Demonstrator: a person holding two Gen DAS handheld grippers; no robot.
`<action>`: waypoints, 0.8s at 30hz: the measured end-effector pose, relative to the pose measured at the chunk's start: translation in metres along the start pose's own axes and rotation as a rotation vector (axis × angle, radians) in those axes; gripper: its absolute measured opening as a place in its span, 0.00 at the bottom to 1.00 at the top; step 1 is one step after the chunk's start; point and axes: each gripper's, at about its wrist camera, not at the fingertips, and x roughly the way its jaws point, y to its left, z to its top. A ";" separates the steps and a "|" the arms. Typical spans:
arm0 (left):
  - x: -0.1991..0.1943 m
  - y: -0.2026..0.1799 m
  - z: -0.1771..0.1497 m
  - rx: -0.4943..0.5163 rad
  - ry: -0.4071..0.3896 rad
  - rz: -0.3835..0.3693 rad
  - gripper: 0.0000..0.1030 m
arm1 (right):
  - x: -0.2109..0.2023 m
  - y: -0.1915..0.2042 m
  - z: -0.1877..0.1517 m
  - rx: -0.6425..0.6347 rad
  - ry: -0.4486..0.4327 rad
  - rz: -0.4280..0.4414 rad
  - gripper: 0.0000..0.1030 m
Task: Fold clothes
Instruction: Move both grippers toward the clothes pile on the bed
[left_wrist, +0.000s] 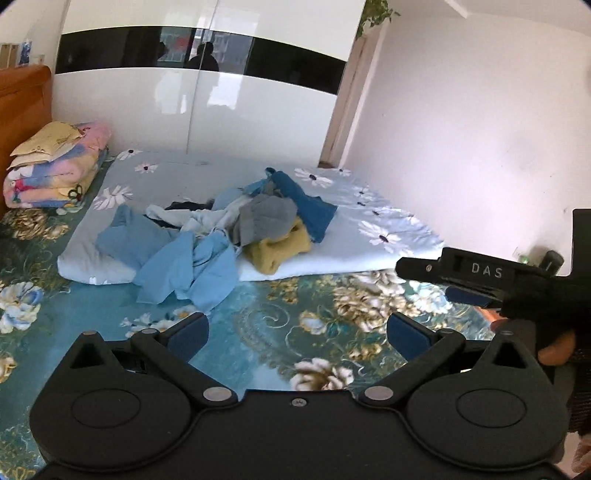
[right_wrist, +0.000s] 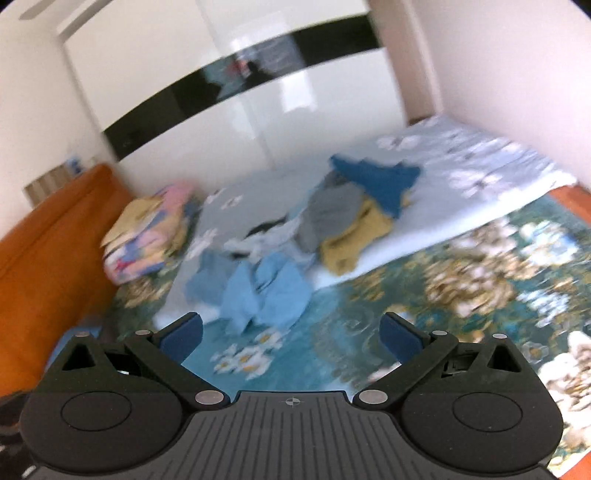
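A loose pile of clothes (left_wrist: 221, 229) lies on a pale flowered quilt (left_wrist: 388, 243) spread on the bed. It holds a light blue garment (left_wrist: 184, 269), a grey one (left_wrist: 266, 218), a mustard one (left_wrist: 275, 249) and a dark blue one (left_wrist: 306, 201). My left gripper (left_wrist: 297, 334) hangs open above the teal floral bedspread (left_wrist: 266, 317), short of the pile, with nothing between its fingers. My right gripper (right_wrist: 291, 334) is open too and empty; its view is blurred, with the clothes pile (right_wrist: 295, 236) ahead. In the left wrist view the right gripper's body (left_wrist: 487, 280) shows at the right edge.
A stack of folded blankets (left_wrist: 55, 173) sits at the bed's far left by the orange wooden headboard (left_wrist: 22, 107). A glossy white wardrobe with a black band (left_wrist: 207, 70) stands behind the bed. A white wall (left_wrist: 461, 147) borders the right side.
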 end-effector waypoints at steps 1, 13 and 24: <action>0.003 0.001 0.000 -0.015 0.000 -0.002 0.99 | -0.001 -0.002 0.002 -0.007 -0.011 -0.017 1.00; 0.074 -0.006 0.017 -0.121 0.021 0.071 0.99 | 0.073 -0.045 0.034 -0.064 0.076 -0.029 1.00; 0.187 0.020 0.053 -0.179 0.101 0.269 0.99 | 0.199 -0.078 0.060 -0.089 0.212 0.093 0.95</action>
